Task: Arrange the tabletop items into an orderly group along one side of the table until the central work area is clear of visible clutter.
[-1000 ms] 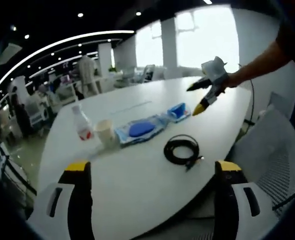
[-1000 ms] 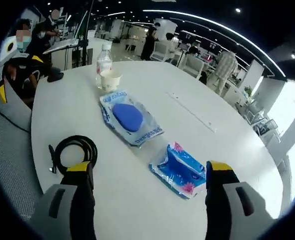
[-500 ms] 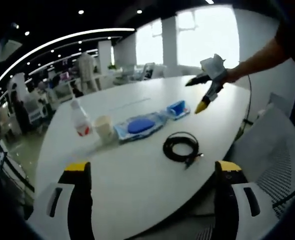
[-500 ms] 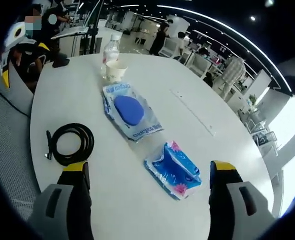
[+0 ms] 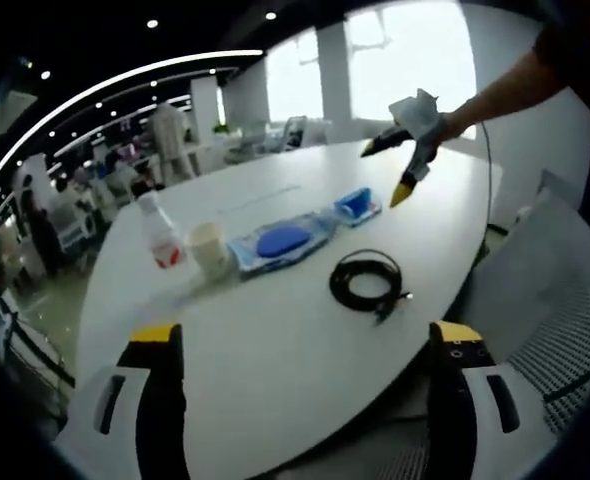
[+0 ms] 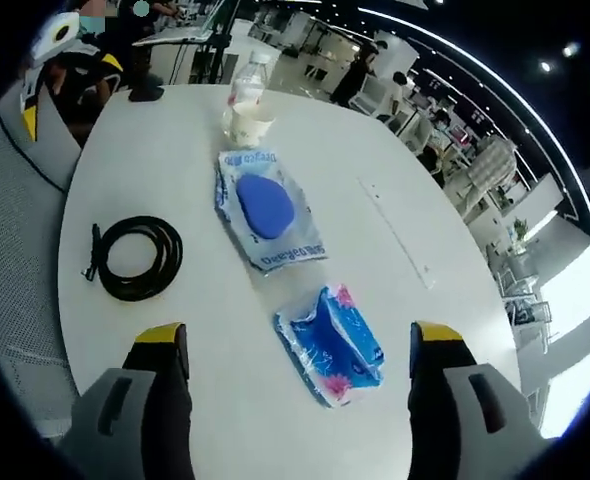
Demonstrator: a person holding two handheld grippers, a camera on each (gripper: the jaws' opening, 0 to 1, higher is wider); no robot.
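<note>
- Right claw [image 6: 300,350] is spread wide, gripping nothing, hanging over the white worktop [image 6: 435,330] right above the blue tissue pack [image 6: 330,345].
- Left claw [image 5: 305,345] is released too, empty, at the worktop's near edge.
- Coiled black cable [image 6: 135,257] sits off to one side.
- Farther out: blue sponge packet [image 6: 265,208], then paper cup [image 6: 250,122] touching the water bottle [image 6: 248,78].

Your left gripper view low at the table [image 5: 275,350] edge, right gripper view high overhead, both sharing the cable [image 5: 367,283] [image 6: 135,258].
</note>
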